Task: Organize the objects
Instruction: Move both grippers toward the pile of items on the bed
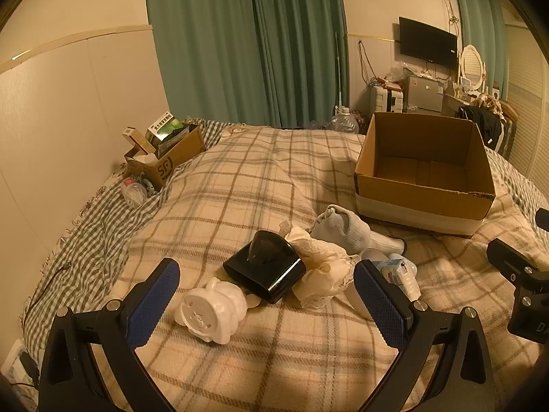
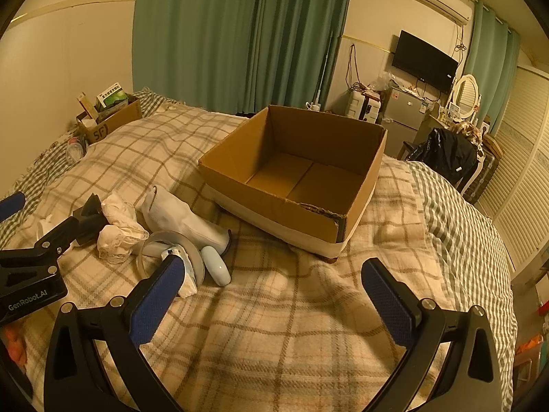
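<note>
A loose pile lies on the plaid blanket: a white piggy figure (image 1: 211, 310), a black glossy holder (image 1: 266, 267), cream lace cloth (image 1: 324, 269), a pale sock (image 1: 343, 228) and a small packet (image 1: 399, 271). My left gripper (image 1: 266, 274) is open and empty, its fingers either side of the pile. An empty open cardboard box (image 1: 423, 190) sits beyond. In the right wrist view the box (image 2: 291, 202) is ahead, the sock (image 2: 178, 218), cloth (image 2: 118, 228) and a pale oval device (image 2: 216, 269) lie left. My right gripper (image 2: 272, 273) is open and empty above the blanket.
A small SF carton (image 1: 164, 152) full of packets stands at the bed's far left by the wall, a plastic bottle (image 1: 133, 190) beside it. Green curtains, a fridge, a TV and a dresser stand beyond the bed. The bed's right edge drops off (image 2: 494, 274).
</note>
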The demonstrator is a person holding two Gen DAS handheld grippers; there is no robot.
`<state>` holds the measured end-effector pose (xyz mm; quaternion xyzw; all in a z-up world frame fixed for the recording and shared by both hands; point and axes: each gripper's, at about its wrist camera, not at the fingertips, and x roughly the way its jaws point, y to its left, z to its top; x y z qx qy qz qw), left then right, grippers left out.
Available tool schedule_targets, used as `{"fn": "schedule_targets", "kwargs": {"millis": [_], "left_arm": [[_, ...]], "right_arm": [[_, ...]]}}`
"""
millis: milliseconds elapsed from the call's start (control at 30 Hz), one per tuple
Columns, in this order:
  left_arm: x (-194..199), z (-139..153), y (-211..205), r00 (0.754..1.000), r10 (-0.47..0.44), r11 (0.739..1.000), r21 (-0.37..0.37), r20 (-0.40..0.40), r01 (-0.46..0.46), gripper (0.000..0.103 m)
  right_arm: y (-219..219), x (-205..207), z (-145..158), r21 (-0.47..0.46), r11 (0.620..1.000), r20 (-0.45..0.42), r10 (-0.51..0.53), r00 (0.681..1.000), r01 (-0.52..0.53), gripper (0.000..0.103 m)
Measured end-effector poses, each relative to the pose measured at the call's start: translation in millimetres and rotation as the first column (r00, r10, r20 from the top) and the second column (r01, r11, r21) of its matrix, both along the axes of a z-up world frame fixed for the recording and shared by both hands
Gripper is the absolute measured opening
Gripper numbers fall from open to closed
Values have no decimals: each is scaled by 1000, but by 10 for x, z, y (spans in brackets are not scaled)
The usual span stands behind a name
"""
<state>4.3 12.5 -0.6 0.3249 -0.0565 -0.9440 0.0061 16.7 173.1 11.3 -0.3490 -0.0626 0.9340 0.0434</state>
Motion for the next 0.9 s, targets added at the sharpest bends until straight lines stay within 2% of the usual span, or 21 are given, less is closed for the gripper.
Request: {"fn": "schedule_targets", "kwargs": {"millis": [600, 900], "left_arm": [[14, 9, -18, 1000, 5, 1000, 2, -4, -5, 103], [50, 86, -45, 1000, 21, 1000, 13, -2, -21, 103]], "right_arm": [[-13, -2, -7, 2, 1000, -1, 3, 1000, -3, 102], [-41, 21, 59, -15, 999, -22, 36, 999, -36, 102]]}}
